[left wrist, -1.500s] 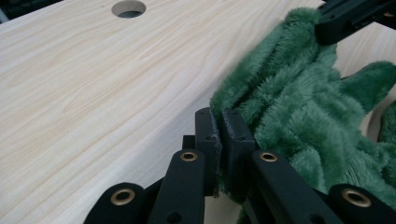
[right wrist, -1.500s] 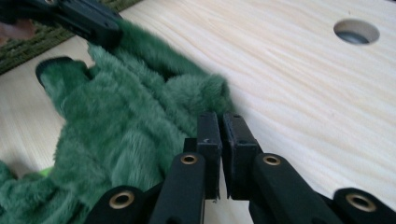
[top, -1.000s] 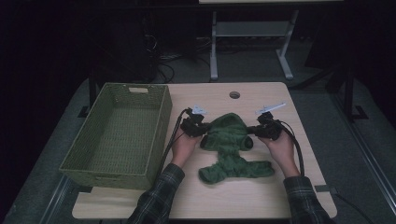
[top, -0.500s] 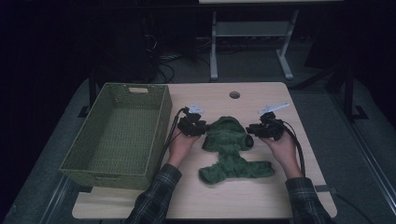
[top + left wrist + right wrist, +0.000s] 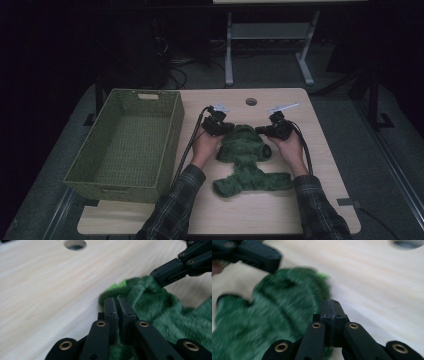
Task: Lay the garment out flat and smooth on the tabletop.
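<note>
A fuzzy green garment (image 5: 245, 162) lies crumpled on the wooden table (image 5: 280, 212). My left gripper (image 5: 229, 128) sits at its top left edge. In the left gripper view its jaws (image 5: 117, 302) have just been closing and stand shut, with green pile (image 5: 160, 307) at their tips and showing between the fingers lower down. My right gripper (image 5: 260, 131) sits at the top right edge. Its jaws (image 5: 331, 305) have also just been closing and meet tightly, with the cloth (image 5: 274, 317) beside and under them and none seen between them.
A woven green basket (image 5: 172, 125) stands to the left of the garment. The table has a round cable hole (image 5: 251, 101) at the back. Bare wood runs along the front and the right side. A metal stand (image 5: 230, 55) rises behind the table.
Both grippers have moved inward onto the garment's top edge, and that upper part now looks narrower and more bunched. The lower part and the basket have not moved.
</note>
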The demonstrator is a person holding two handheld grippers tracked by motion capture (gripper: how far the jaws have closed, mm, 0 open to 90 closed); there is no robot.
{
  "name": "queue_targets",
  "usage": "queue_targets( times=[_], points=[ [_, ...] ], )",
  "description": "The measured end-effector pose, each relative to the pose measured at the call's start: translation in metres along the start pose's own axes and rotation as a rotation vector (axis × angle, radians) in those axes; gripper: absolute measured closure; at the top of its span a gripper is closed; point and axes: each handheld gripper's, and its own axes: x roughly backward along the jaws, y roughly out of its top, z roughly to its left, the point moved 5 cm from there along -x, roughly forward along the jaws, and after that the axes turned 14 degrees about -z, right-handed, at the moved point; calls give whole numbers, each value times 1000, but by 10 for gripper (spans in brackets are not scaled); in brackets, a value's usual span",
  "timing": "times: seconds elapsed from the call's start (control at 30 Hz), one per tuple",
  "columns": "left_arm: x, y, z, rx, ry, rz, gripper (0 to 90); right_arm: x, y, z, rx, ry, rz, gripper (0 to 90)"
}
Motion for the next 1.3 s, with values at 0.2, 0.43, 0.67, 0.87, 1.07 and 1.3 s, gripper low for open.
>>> queue_targets(
  times=[0.2, 0.43, 0.67, 0.87, 1.07, 1.3],
  points=[
    [-4, -23, -2, -65, -3, 154, 895, -6, -17, 11, 86, 42, 99, 899],
    [-6, -29, 8, -86, 51, 178, 897, -3, -23, 4, 96, -9, 123, 900],
    [-13, -28, 13, -75, 56, 116, 862, 1, -22, -6, 93, -81, 112, 900],
    [-1, -12, 3, -88, 21, 56, 794, 14, -12, 0, 104, -87, 60, 898],
    [24, -5, -7, -60, -27, -4, 746, 38, -1, 11, 95, -77, 6, 749],
    [58, -16, -20, -61, -57, -15, 615, 58, -5, 24, 112, -109, -38, 542]
  ],
)
